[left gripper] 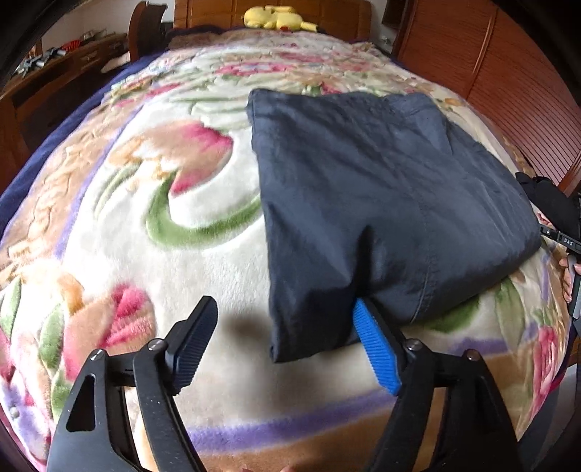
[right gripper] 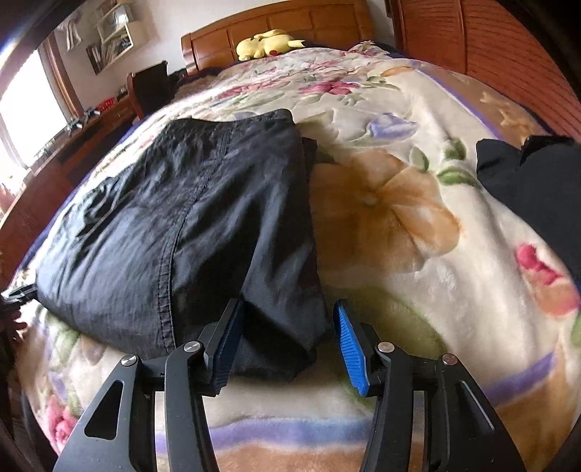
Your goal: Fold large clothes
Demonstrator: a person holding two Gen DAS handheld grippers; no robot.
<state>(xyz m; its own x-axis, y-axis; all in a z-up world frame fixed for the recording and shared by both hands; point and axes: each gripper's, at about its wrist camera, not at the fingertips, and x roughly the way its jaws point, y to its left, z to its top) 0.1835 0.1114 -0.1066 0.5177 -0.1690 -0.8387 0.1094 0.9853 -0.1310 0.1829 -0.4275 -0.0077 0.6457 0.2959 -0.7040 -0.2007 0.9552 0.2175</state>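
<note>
Daylight from blown-out window (right gripper: 25, 109), soft shadows on blanket (left gripper: 232, 326), slight motion blur, heavy fisheye warp, dark corners

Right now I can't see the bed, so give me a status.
Left gripper open, right gripper open, both at the near edge. Dark navy nylon garment folded flat on the floral fleece blanket. Black cloth lies aside, nothing blocking.

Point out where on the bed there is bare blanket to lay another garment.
Free: the floral blanket left of the folded dark garment, and the stretch beyond it up to the yellow plush toy. Crowded: the near edge, where both grippers sit at the garment, and the right, where another dark cloth lies.
</note>
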